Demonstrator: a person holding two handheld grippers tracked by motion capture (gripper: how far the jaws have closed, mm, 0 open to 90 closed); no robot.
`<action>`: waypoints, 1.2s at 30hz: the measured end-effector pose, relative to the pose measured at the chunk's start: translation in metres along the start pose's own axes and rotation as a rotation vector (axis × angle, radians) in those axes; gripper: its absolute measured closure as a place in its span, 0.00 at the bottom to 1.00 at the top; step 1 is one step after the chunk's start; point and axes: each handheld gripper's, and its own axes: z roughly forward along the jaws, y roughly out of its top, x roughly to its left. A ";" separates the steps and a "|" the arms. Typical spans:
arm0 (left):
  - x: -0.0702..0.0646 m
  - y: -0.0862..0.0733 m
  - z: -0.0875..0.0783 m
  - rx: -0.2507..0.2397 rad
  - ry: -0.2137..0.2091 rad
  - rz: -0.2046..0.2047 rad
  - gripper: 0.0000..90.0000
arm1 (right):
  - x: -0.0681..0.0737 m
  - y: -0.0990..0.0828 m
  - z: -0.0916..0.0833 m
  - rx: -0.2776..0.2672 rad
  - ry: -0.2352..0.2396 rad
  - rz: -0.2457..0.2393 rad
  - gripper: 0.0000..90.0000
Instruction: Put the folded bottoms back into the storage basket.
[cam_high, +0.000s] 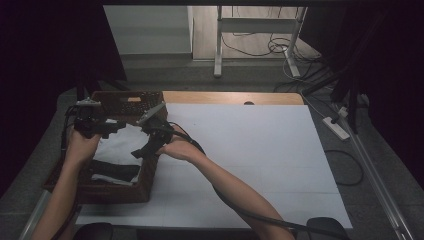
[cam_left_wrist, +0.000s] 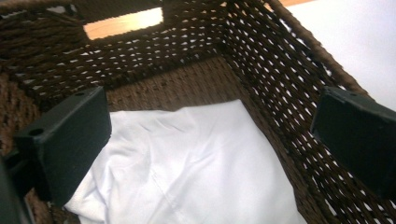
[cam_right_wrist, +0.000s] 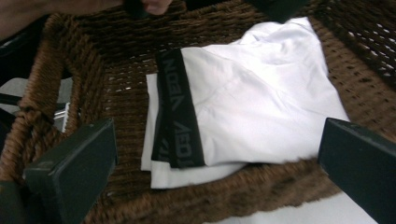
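A person is leaning in from the near side of the desk (cam_high: 260, 150), holding a tool in each hand over a dark brown woven basket (cam_high: 145, 185) that is sitting at the desk's left edge, partly on the white sheet (cam_high: 250, 145) covering most of the wooden top. The left tool (cam_high: 107, 127) is hovering above the far half of the basket, and in the left gripper view its two black jaws are standing wide apart with nothing between them, pointing down at the white cloth (cam_left_wrist: 196, 168) lying on the basket floor. The right tool (cam_high: 145, 150) is coming in over the basket's right wall, the forearm (cam_high: 235, 190) stretching across the white sheet with a black cable trailing along it. In the right gripper view its jaws are also spread wide and gripping nothing. Below them a folded white garment (cam_right_wrist: 261, 107) with a black waistband (cam_right_wrist: 180, 112) bearing pale lettering is resting flat inside the basket, on top of another white folded layer whose edge is peeking out beneath it. The left hand (cam_high: 82, 145) is gripping its tool just above the basket's left rim.
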 end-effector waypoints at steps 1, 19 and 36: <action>-0.002 -0.001 0.000 0.003 -0.001 0.005 0.00 | -0.001 -0.001 -0.001 0.002 0.001 0.003 0.00; -0.021 -0.015 -0.006 0.034 -0.010 0.033 0.00 | -0.009 -0.032 -0.028 -0.003 -0.026 0.036 0.00; -0.039 -0.033 -0.024 0.043 -0.042 -0.016 0.00 | -0.018 -0.065 -0.056 -0.001 -0.045 0.055 0.00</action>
